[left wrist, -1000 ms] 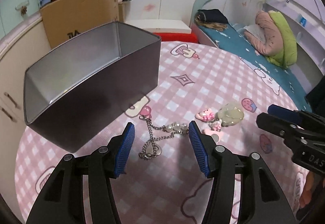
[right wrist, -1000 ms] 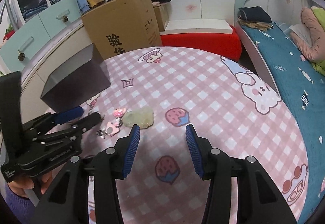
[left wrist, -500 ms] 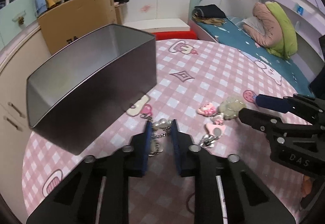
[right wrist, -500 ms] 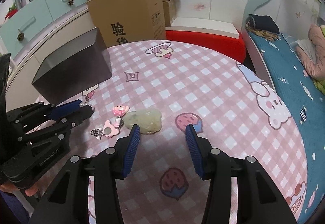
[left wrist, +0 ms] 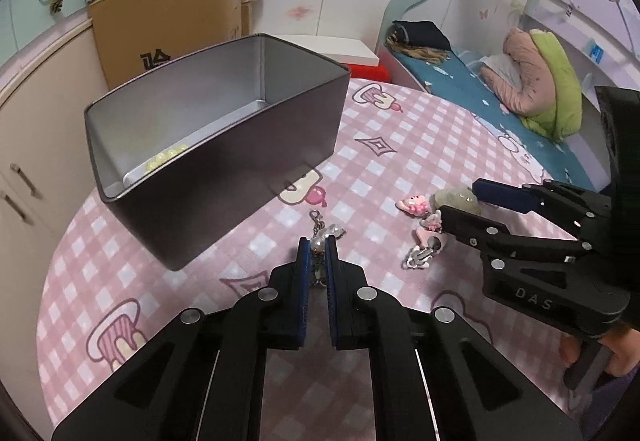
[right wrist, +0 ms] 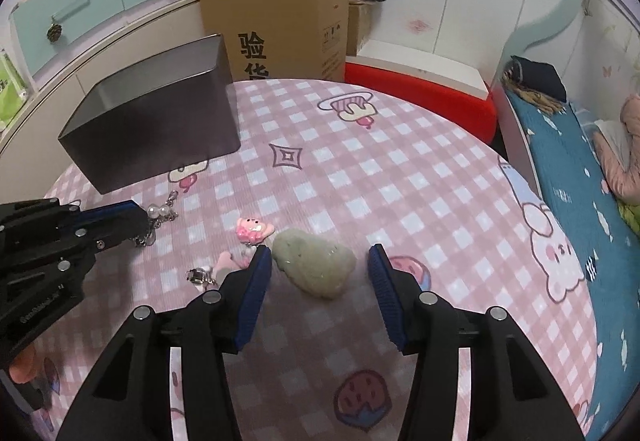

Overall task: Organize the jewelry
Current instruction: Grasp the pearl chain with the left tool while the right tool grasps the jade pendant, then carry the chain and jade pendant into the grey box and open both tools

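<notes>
Left wrist view: your left gripper (left wrist: 319, 245) has its blue pads pressed together on the pearl-and-chain bracelet (left wrist: 325, 235), whose clasp end trails out past the fingertips onto the pink checked tablecloth (left wrist: 400, 145). Just beyond and to the left stands the open dark metal tin (left wrist: 224, 177), with pale yellow-green beads (left wrist: 166, 157) lying on its floor. At the right, your right gripper (left wrist: 460, 199) reaches in, its two fingers set on either side of the pale green stone pendant (left wrist: 454, 197), near a pink charm keychain (left wrist: 424, 225).

Right wrist view: your right gripper (right wrist: 318, 261) is about half open, its jaws having just widened slightly. The pale green stone pendant (right wrist: 316, 265) lies on the cloth between the pads; neither pad presses on it. The pink charm keychain (right wrist: 240, 245) sits just beside the left pad. At the left edge, your left gripper (right wrist: 144, 217) pinches the bracelet (right wrist: 158, 219) close to the tin (right wrist: 152, 129).
</notes>
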Demonstrator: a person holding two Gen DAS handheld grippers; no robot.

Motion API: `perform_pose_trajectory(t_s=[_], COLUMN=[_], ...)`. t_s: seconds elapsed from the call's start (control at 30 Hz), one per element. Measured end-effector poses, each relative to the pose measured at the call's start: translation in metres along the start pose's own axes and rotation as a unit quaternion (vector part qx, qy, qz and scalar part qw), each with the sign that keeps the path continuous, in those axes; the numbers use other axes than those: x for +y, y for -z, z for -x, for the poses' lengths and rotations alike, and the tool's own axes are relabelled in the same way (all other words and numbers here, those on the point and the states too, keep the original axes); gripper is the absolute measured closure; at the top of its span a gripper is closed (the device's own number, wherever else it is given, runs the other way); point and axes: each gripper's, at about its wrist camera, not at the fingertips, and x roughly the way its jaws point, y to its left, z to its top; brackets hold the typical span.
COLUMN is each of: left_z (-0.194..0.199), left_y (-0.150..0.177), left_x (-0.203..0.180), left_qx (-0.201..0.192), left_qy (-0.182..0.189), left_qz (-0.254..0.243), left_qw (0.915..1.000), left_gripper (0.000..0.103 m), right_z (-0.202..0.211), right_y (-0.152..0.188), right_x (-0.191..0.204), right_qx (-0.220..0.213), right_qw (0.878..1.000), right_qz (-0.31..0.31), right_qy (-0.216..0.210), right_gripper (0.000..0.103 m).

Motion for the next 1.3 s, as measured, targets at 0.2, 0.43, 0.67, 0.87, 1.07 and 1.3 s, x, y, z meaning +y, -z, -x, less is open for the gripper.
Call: perform_pose_trajectory(t_s=[0.2, 0.43, 0.67, 0.87, 1.07, 1.3], left_z=[0.004, 0.017, 0.037, 0.066, 0.099, 0.124], left_y=[0.000, -0.002, -0.004, -0.018, -0.046, -0.079], left_x=[0.000, -0.004, -0.009, -0.008, 0.007, 0.035], left_qx=[-0.001, -0.012, -0.028, -0.060, -0.105, -0.146], left_qy=[0.006, 0.017, 0.031, 0.046, 0.049, 0.008], left_qz=[0.003, 0.001, -0.005, -0.013, -0.006, 0.003], left_qw=[1.0000, 0.9998, 0.9991, 0.9971, 0.9933, 0.9892], left_gripper=[0.095, 0.095, 0.095, 0.095, 0.095, 0.095], right_z=[0.004, 0.011, 0.029, 0.054, 0.075, 0.079], right_y=[0.003, 0.010, 0.014, 0.003, -0.024, -0.062], right_x=[0.001, 0.001, -0.001, 0.004, 0.018, 0.047], right_qx=[-0.006, -0.008, -0.022, -0.051, -0.084, -0.108], right_qw=[1.000, 1.000, 0.999, 0.998, 0.995, 0.993], right_qz=[-0.004, -0.023, -0.045, -0.042, -0.038, -0.020], right_qy=[0.003, -0.002, -0.004, -0.008, -0.028, -0.050], right_gripper=[0.062, 0.065, 0.065, 0.065, 0.065, 0.065])
